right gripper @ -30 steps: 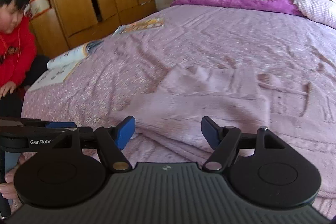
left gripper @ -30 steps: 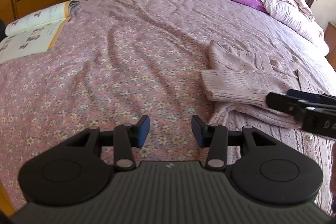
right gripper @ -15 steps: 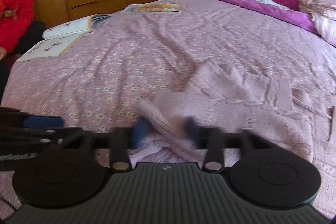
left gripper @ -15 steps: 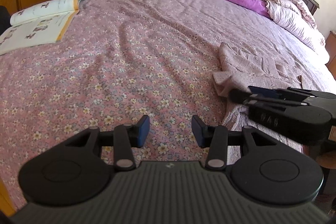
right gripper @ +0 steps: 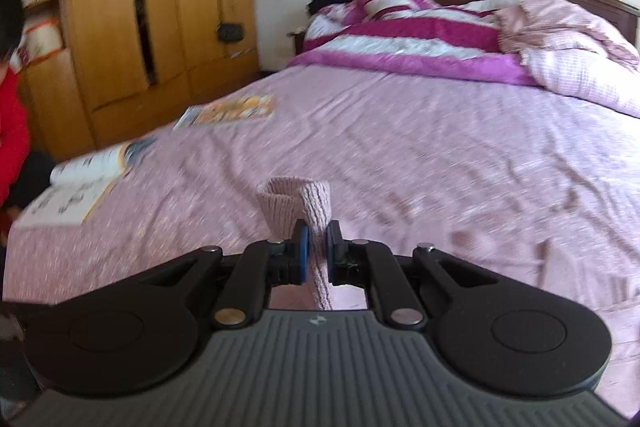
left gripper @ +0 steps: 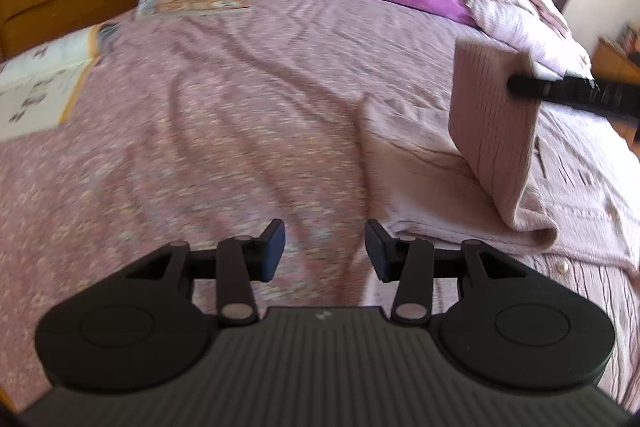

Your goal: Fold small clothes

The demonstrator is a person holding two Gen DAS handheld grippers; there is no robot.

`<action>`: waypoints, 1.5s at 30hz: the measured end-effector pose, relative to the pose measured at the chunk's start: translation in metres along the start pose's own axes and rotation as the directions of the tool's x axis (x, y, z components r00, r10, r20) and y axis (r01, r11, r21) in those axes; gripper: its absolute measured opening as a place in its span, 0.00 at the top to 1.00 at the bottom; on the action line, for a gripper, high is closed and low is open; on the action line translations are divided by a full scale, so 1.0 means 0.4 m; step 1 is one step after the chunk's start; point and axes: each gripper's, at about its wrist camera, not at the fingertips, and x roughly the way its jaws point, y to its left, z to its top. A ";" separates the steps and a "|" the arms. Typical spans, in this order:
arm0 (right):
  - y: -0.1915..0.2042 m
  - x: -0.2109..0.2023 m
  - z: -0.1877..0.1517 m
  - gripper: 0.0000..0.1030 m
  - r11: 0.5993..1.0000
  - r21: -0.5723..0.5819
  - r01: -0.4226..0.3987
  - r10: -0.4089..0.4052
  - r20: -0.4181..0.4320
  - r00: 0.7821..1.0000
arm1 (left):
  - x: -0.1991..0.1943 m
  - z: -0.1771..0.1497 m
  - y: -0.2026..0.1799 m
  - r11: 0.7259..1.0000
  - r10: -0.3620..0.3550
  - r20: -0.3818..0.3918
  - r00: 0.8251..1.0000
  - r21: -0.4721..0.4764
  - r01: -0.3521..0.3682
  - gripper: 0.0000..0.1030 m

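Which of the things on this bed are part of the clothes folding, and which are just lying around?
Part of the job:
- pale pink knitted cardigan
- right tool, shut on its ribbed cuff
- left tool, open, holding nothing

Just lying about:
- open white picture book
- orange magazine
- magenta-and-white striped quilt

Right claw (right gripper: 316,251) clamped tight, raised, left claw (left gripper: 325,250) parted, empty, angled downward

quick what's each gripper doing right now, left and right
Left gripper: open, empty, over the bedsheet.
Right gripper: jaws just closed, shut on the pink sweater's sleeve, lifted off the bed.
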 end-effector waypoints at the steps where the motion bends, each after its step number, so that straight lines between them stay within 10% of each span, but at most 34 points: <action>1: -0.021 -0.011 0.010 0.91 1.000 0.010 0.011 -0.011 0.009 1.000 | 0.009 0.002 -0.013 1.000 -0.004 -0.006 1.000 0.014 0.004 0.55; 15: -0.318 -0.213 0.017 0.91 0.966 0.109 0.235 -0.247 0.113 0.963 | 0.108 0.042 -0.098 0.999 -0.010 -0.029 1.000 0.035 0.011 0.55; 31: -0.596 -0.196 -0.324 0.89 0.856 0.328 0.399 -0.361 -0.174 0.916 | 0.155 0.016 -0.133 0.996 0.036 -0.054 0.998 0.084 -0.031 0.55; 35: -0.626 -0.183 -0.387 0.61 0.832 0.373 0.411 -0.353 -0.216 0.910 | 0.141 0.017 -0.136 0.995 0.038 -0.053 0.998 0.093 -0.033 0.55; 45: -0.547 -0.258 -0.341 0.38 0.864 0.336 0.373 -0.337 -0.165 0.927 | 0.034 -0.005 -0.141 0.990 0.041 -0.023 0.999 0.139 -0.037 0.55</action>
